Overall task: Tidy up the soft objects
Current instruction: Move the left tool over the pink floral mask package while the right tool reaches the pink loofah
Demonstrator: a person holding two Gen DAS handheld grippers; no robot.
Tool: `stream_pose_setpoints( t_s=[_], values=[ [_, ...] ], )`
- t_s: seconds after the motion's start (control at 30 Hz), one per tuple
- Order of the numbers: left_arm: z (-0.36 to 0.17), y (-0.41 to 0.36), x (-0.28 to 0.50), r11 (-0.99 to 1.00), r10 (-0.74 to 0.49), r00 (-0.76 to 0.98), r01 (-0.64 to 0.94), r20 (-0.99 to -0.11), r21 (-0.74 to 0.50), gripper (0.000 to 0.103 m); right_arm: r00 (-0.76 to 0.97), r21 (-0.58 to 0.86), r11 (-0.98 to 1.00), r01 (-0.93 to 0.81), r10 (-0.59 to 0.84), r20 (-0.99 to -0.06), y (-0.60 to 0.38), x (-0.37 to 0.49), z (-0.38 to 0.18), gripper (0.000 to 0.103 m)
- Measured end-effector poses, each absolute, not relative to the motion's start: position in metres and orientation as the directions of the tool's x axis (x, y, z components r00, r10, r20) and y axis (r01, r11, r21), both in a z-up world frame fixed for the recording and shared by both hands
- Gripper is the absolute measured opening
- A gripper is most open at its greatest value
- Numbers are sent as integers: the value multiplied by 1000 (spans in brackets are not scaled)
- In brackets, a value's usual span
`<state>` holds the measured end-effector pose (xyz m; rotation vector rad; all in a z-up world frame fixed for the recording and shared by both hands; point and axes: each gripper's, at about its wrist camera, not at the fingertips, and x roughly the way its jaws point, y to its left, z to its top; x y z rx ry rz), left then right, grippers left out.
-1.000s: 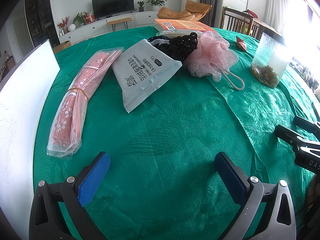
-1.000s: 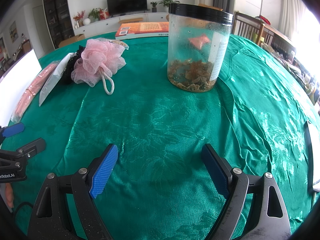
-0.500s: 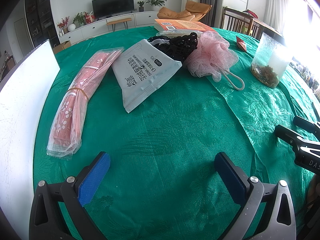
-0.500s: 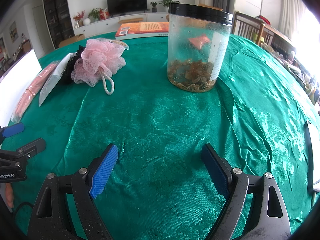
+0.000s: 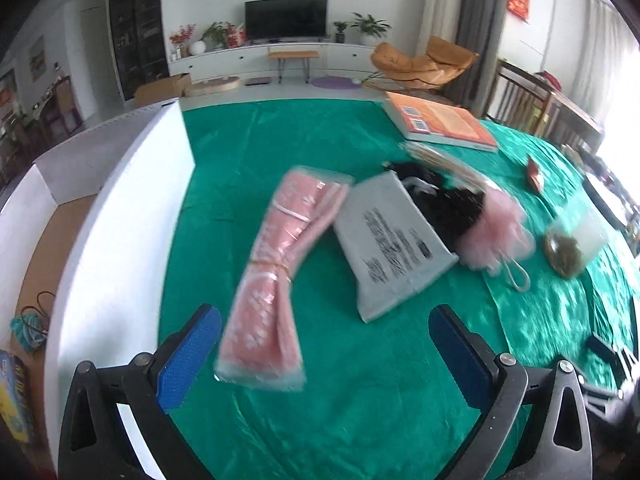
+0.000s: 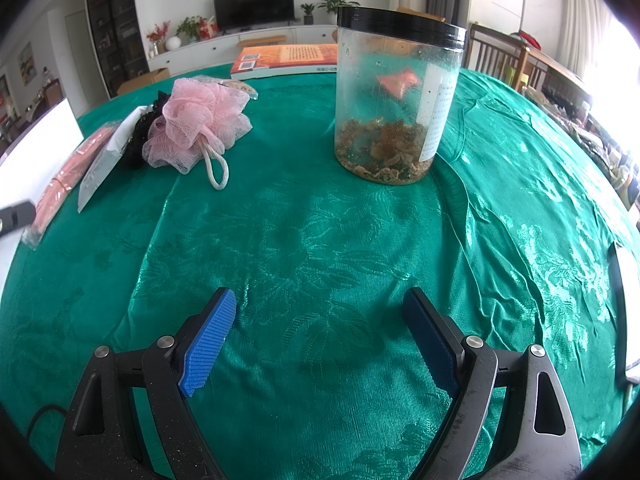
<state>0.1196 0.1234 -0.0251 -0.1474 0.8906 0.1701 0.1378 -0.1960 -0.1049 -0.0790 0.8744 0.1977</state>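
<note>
1. Left wrist view: the left claw [image 5: 324, 344] is spread over the table [image 5: 360, 408], just short of the pink packet [image 5: 276, 280]; a white box [image 5: 116, 216] stands alongside.
2. Right wrist view: the right claw [image 6: 320, 336] is spread and empty; the clear jar [image 6: 394, 96] holds brown bits, with the pink loofah [image 6: 196, 124] well apart.

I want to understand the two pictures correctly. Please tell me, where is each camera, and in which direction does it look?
Left wrist: sits on the left gripper, raised over the table's left side, facing the pink packet, grey pouch and white box; open blue fingers show.
Right wrist: sits on the right gripper, low, facing the jar; open fingers show.
Shared: pink loofah, orange book, green cloth.
</note>
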Motion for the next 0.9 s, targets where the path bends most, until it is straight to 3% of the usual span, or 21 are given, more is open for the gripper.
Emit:
stream_pose_setpoints(
  t_s=[0.07, 0.13, 0.2, 0.27, 0.33, 0.37, 0.5, 0.67, 0.77, 0.8, 0.83, 0.9],
  values=[
    [-31, 139, 142, 966, 112, 589, -254, -800, -52, 95, 625, 12, 979, -204, 140, -768, -196, 138, -105, 87],
    [-48, 149, 165, 961, 143, 535, -277, -833, -13, 79, 625, 12, 979, -204, 140, -768, -196, 138, -105, 87],
    [-68, 156, 181, 961, 142, 475, -275, -868, 6, 75, 625, 12, 979, -204, 140, -768, -196, 138, -105, 87],
    [-82, 159, 186, 963, 122, 438, -270, -891, -1, 57, 625, 12, 979, -204, 140, -768, -196, 138, -105, 87],
    [-76, 156, 175, 959, 143, 466, -282, -873, 6, 33, 625, 12, 979, -204, 140, -768, -196, 138, -105, 87],
    [-71, 153, 165, 957, 139, 481, -291, -866, -8, 31, 625, 12, 979, -204, 140, -768, -196, 138, -105, 87],
    [-58, 130, 105, 960, 40, 529, -255, -848, -113, 30, 625, 12, 979, -205, 140, -768, -196, 138, -105, 87],
    [-69, 99, 47, 973, -1, 523, -195, -852, -121, 37, 625, 12, 979, -204, 140, -768, -196, 138, -105, 87],
    [-74, 85, 46, 991, 8, 546, -116, -838, -66, 70, 625, 12, 979, -204, 140, -768, -196, 138, -105, 87],
    [-74, 80, 49, 993, 41, 549, -115, -835, -27, 87, 625, 12, 979, -204, 140, -768, -196, 138, -105, 87],
    [-75, 78, 51, 993, 65, 559, -114, -826, 0, 93, 625, 12, 979, -204, 140, -768, -196, 138, -105, 87],
    [-80, 79, 62, 994, 68, 560, -107, -826, 10, 93, 625, 13, 979, -204, 140, -768, -196, 138, -105, 87]
  ],
)
